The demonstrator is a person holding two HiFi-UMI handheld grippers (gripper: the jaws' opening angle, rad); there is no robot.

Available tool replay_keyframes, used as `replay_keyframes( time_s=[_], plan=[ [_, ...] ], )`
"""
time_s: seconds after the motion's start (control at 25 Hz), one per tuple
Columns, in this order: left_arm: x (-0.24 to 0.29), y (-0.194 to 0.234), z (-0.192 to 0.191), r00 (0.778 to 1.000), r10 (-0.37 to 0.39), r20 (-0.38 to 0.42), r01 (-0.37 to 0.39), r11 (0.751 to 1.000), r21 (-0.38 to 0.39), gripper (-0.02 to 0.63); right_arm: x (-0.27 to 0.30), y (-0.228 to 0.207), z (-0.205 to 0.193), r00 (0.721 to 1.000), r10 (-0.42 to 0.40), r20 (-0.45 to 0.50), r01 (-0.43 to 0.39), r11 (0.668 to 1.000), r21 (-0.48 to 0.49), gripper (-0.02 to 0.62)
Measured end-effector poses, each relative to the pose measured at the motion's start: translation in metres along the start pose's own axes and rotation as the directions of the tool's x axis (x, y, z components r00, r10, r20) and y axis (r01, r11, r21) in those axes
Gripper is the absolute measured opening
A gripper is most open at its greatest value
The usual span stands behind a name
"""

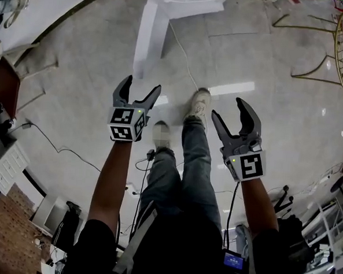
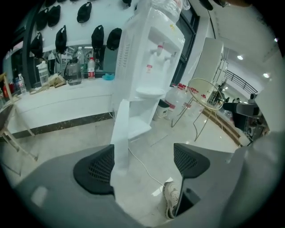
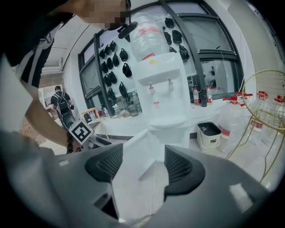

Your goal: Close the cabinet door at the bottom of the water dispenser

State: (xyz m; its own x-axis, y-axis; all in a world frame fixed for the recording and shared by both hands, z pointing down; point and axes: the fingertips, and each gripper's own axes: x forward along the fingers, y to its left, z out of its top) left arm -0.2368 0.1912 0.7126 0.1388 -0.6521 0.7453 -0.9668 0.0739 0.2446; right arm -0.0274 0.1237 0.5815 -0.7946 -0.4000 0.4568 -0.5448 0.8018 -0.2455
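Your left gripper [image 1: 142,83], jaws spread and empty, has the open cabinet door [image 1: 147,39] edge-on dead ahead; right gripper [image 1: 228,107], spread too, sits farther off.

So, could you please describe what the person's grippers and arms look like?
Both the left gripper and right gripper are dark grey, with curved claw-like jaws, mesh-textured pads and a white cube of black square markers. The forearms are bare below dark sleeves.
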Motion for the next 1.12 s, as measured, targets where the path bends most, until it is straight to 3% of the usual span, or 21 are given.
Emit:
replay_keyframes(
  time_s=[0.52, 0.76, 1.12],
  plan=[
    [0.038, 0.031, -0.027, 0.996, 0.063, -0.065, -0.068, 0.995, -0.077, 0.425, 0.003, -0.006, -0.021, 0.999, 0.032, -0.042, -0.031, 0.999, 0.025, 0.27],
    [0.038, 0.025, -0.03, 0.996, 0.046, -0.078, -0.052, 0.995, -0.084, 0.425, 0.006, -0.01, -0.022, 0.999, 0.017, -0.046, -0.016, 0.999, 0.03, 0.268],
    [0.044, -0.012, -0.032, 0.993, -0.043, -0.106, 0.034, 0.996, -0.084, 0.425, 0.013, -0.028, -0.028, 0.997, -0.032, -0.066, 0.033, 0.999, 0.015, 0.265]
  ],
)
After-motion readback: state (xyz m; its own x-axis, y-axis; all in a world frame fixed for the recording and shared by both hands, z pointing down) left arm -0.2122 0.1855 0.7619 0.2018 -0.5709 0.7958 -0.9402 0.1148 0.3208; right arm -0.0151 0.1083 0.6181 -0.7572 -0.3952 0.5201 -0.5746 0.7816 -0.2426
